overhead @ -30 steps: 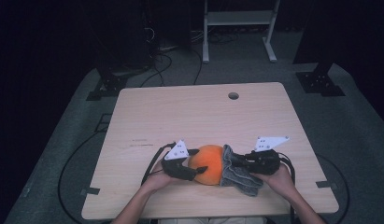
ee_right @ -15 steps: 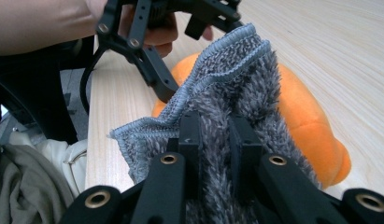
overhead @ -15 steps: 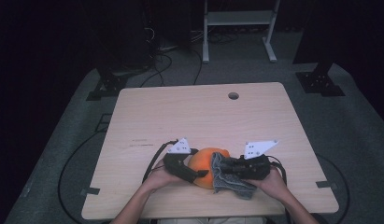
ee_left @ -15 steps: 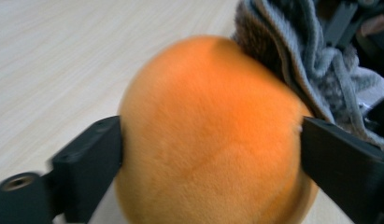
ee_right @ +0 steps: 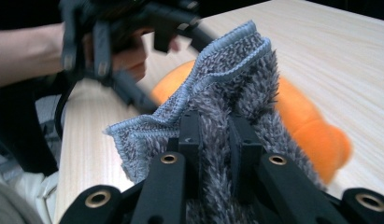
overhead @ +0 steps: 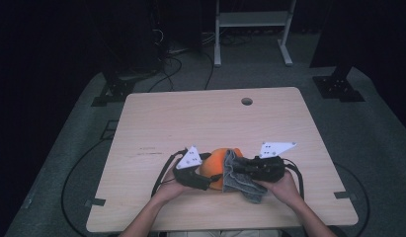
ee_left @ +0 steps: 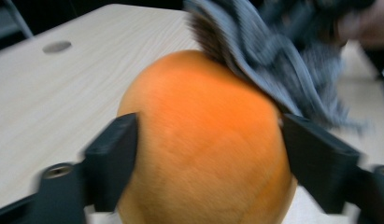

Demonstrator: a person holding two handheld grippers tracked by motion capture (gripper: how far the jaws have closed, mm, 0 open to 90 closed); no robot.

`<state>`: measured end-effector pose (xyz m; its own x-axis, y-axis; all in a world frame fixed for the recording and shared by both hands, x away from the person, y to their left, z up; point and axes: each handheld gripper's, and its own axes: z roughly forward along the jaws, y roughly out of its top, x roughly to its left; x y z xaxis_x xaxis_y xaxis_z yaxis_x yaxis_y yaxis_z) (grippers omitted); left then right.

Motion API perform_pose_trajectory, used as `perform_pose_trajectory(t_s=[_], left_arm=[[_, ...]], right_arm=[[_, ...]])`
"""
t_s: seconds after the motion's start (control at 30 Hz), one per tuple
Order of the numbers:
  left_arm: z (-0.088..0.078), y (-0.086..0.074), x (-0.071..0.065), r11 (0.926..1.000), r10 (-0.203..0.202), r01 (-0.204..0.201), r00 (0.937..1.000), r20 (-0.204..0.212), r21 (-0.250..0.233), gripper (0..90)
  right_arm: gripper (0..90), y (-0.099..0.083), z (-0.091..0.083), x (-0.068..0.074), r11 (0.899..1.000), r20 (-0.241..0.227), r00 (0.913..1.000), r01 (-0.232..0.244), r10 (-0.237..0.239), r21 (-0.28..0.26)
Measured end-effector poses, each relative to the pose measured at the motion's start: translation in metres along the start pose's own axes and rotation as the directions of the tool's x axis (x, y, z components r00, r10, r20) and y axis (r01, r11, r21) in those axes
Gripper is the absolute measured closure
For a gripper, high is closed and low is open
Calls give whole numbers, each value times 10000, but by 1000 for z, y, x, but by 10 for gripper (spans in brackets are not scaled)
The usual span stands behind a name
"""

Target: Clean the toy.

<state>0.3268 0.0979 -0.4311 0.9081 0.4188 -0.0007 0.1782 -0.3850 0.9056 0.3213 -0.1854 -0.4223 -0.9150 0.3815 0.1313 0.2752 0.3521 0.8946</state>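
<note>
Two tools worked close together near the front edge of the bench (overhead: 156, 128) in the high view. The left tool (overhead: 206, 181) sat beside an orange ball (overhead: 214, 163). The right tool (overhead: 238, 170) pressed a grey cloth (overhead: 240, 180) against the ball's right side. The ball rested on the bench between the two hands. My guess was that the step in hand was wiping the ball with the cloth.

In the left gripper view, the orange ball (ee_left: 203, 140) sat between the two black jaws. The jaws had just been opening. The left jaw seemed to touch the ball's side, but the right jaw stood a little off it, so the ball looked let go, not squeezed. The grey cloth (ee_left: 273, 60) lay over the ball's top right part. The ball was round, maybe a bit taller than wide, so it had no clear long way and pointed nowhere special.

In the right gripper view, the jaws were closed tight on the fluffy grey cloth (ee_right: 227, 93). The cloth stood up from the jaws, with its blue stitched edge on top. Its long side ran across, from a low corner at the left to a high corner at the right. The orange ball (ee_right: 306, 126) sat behind it, touching it.

Next, the cloth likely needed to rub across the ball. The left tool might have had to hold the ball steady again, or it could roll away.
</note>
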Motion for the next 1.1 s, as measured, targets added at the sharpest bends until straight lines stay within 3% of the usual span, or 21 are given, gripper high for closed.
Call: perform_pose_trajectory(t_s=[0.03, 0.13, 0.17, 0.23, 0.3, 0.37, 0.4, 0.53, 0.63, 0.7, 0.77, 0.83, 0.93, 0.97, 1.1], left_arm=[[-2, 0, 7, 9980, -639, 639, 9979, 128, -4, 133], [1, -2, 5, 9983, -485, 485, 9988, -11, 334, 185], [0, -4, 4, 9989, -319, 322, 9994, -93, 350, 247], [-1, -4, 4, 9985, -354, 359, 9993, -121, 404, 254], [-3, -9, 8, 9979, -530, 530, 9986, -22, 365, 269], [-3, -9, 8, 9983, -447, 447, 9990, -6, 362, 276], [-3, -8, 6, 9991, -214, 214, 9998, 10, 362, 281], [-3, -7, 2, 9992, 186, -187, 9998, 17, 356, 306], [-3, -6, -4, 9952, 903, -908, 9958, 146, 364, 321], [-3, -6, -6, 9937, 1058, -1062, 9943, 130, 367, 323], [-4, -7, -5, 9941, 1008, -1012, 9948, 113, 395, 322], [-5, -9, -2, 9971, 706, -709, 9974, 126, 294, 321], [-5, -8, -1, 9973, 677, -681, 9976, 153, 287, 319], [-5, -8, -3, 9959, 851, -856, 9962, 192, 297, 320], [-3, -6, -7, 9921, 1215, -1221, 9923, 226, 273, 329]], right_arm=[[773, -1, 2, 4, 9998, 62, 9998, 199, -199, -32], [773, -1, 3, 8, 9994, 93, 9994, 331, -332, 53], [773, -2, -1, 6, 9996, 219, 9994, 265, -267, 97], [773, -4, -4, 3, 9998, 259, 9995, 150, -152, 90], [773, -14, -12, -7, 9989, 776, 9970, -99, 63, 461], [772, -18, -15, -10, 9982, 864, 9960, -277, 231, 528], [772, -22, -19, -13, 9968, 905, 9950, -473, 415, 637], [772, -20, -23, -12, 9976, 840, 9958, -406, 358, 561], [771, -8, -23, -7, 9995, 506, 9983, -298, 301, -51], [771, -4, -20, -8, 9997, 480, 9986, -237, 240, -55], [772, -6, -17, -11, 9994, 493, 9982, -336, 333, 43], [772, -13, -18, -16, 9983, 555, 9969, -573, 565, 130], [771, -20, -20, -19, 9965, 775, 9945, -735, 702, 409], [771, -24, -25, -21, 9946, 824, 9928, -915, 873, 487], [771, -16, -31, -15, 9977, 714, 9953, -664, 652, 148]])
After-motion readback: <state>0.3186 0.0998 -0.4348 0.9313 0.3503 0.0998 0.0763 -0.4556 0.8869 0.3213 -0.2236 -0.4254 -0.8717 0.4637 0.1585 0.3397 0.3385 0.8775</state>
